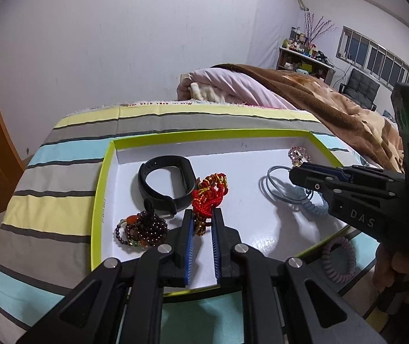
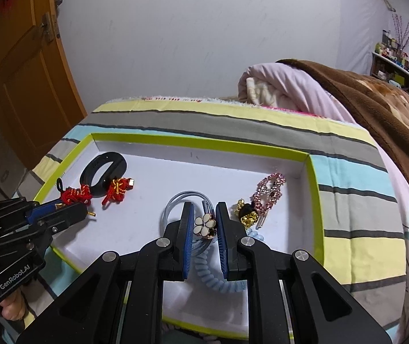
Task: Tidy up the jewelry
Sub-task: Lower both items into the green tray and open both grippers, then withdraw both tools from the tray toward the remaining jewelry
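Left wrist view: my left tool (image 1: 201,223) stands narrow with the red knotted cord ornament (image 1: 210,197) pinched between its pads, low over the white floor of the green-rimmed tray (image 1: 101,189) on the striped bed (image 1: 46,209). I judge the cord soft, light and floppy, so the dense knot is the place to hold it, not the trailing gold end. Here I count one black wristband (image 1: 164,185), one dark bead bracelet (image 1: 144,229), one pale blue coil tie (image 1: 316,205) in the tray and one pink coil tie (image 1: 339,261) outside it.

Right wrist view: my right tool (image 2: 205,223) is narrow too, gripping a white flower charm (image 2: 204,225) above the clear hoops (image 2: 175,203). The charm looks hard, glossy and likely slippery; the petals' edges give the best purchase. I count one pink rhinestone clip (image 2: 270,190) and one gold-and-black piece (image 2: 247,215).
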Available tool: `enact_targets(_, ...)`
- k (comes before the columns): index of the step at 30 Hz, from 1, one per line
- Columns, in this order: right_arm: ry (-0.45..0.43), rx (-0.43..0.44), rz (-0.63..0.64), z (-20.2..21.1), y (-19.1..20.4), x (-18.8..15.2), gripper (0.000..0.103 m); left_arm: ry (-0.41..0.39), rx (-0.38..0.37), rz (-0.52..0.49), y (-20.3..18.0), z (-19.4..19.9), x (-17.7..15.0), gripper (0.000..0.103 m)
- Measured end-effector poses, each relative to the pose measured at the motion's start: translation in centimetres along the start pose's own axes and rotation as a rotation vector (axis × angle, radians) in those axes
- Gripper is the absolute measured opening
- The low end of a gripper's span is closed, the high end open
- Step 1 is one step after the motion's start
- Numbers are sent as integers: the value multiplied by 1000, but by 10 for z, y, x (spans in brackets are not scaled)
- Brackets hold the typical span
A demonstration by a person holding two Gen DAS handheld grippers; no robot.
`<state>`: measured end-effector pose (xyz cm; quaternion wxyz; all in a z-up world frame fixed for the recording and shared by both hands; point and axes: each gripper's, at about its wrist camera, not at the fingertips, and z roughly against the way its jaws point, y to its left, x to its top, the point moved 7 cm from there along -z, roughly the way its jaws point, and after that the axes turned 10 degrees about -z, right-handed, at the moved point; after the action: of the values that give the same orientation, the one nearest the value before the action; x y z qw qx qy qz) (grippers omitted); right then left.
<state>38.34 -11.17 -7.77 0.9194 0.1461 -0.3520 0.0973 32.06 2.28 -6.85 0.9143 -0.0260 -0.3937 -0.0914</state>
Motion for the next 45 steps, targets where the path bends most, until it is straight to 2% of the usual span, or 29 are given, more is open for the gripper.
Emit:
enact_targets(6, 20, -7, -12, -3, -2, -2, 17, 9, 10, 8, 4, -2, -1, 15)
enact_targets(8, 16, -10, -12, -1, -2, -2, 21, 12, 12, 11, 5, -2, -1, 18)
enact_targets(10, 7, -5, -13, 3, -2, -2, 30, 15, 9, 16, 6, -1, -2, 22)
enact_targets(17, -5, 2, -12, 18, 2, -4, 31, 5, 9, 6, 3, 10, 0, 23)
enact_targets(29, -90, 32, -22, 91, 12, -21, 31, -71, 28, -32, -16, 79, -10, 23)
enact_targets(45, -171, 6, -15, 184, 24, -88, 31, -172, 77, 1, -36, 165, -57, 23)
